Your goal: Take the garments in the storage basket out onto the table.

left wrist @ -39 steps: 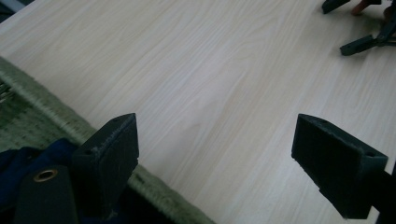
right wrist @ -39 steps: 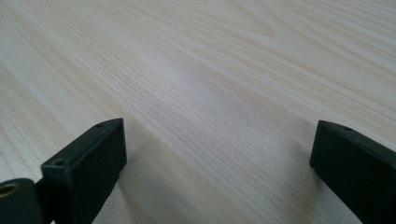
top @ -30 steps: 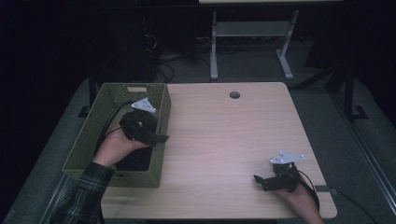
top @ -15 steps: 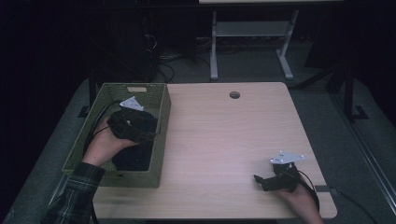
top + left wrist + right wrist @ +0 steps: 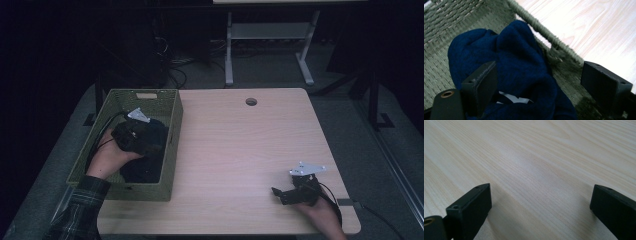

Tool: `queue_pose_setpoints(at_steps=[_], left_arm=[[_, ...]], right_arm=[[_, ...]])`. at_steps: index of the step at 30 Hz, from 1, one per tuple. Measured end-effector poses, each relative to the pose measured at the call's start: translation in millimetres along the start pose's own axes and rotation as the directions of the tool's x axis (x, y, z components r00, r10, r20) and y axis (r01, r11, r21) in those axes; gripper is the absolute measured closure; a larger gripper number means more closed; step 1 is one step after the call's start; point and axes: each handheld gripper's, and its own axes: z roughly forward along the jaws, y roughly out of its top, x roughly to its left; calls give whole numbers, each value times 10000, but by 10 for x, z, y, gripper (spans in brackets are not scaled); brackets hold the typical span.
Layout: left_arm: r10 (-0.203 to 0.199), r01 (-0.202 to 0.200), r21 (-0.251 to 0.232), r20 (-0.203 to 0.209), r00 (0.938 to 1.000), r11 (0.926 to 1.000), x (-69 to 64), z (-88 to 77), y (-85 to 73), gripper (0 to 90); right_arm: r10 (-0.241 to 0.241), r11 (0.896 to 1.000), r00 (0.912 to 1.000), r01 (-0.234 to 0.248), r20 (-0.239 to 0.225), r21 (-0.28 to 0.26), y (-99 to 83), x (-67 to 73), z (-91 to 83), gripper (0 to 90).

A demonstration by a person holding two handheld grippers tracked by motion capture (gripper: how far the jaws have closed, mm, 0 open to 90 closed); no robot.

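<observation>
- High view: the left gripper is seen deeper in the green woven basket than it was a second ago, having been carried toward the far end and lowered onto the dark garment; the right gripper has not been moved from its place at the near right of the surface.
- That descent is judged to mean that a grasp on the cloth is being set up (a pick-out from the basket seems the work in hand), with no closing done yet.
- Left gripper view: the jaws are held wide apart, with nothing pinched between them. The navy blue knitted garment is bunched on the basket floor, directly under and between the jaws; one jaw is laid against a fold of it, while the other stands beside the cloth, over the woven wall next to the basket rim.
- A white label is seen tucked in the folds near the base of the jaws.
- Right gripper view: the jaws are likewise spread open, just above bare wood, with nothing between them.
- The garment lies wholly inside the basket, at the left of the surface, well apart from the right gripper.
</observation>
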Motion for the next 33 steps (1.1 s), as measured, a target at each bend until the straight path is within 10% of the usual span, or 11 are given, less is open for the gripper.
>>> queue_pose_setpoints(at_steps=[33], left_arm=[[-91, 136, 1236, -367, 9993, 9922, 94, 483, -199, 127]], right_arm=[[1, 10000, 10000, -1, 2, 0, 0, 0, 0, 32]])
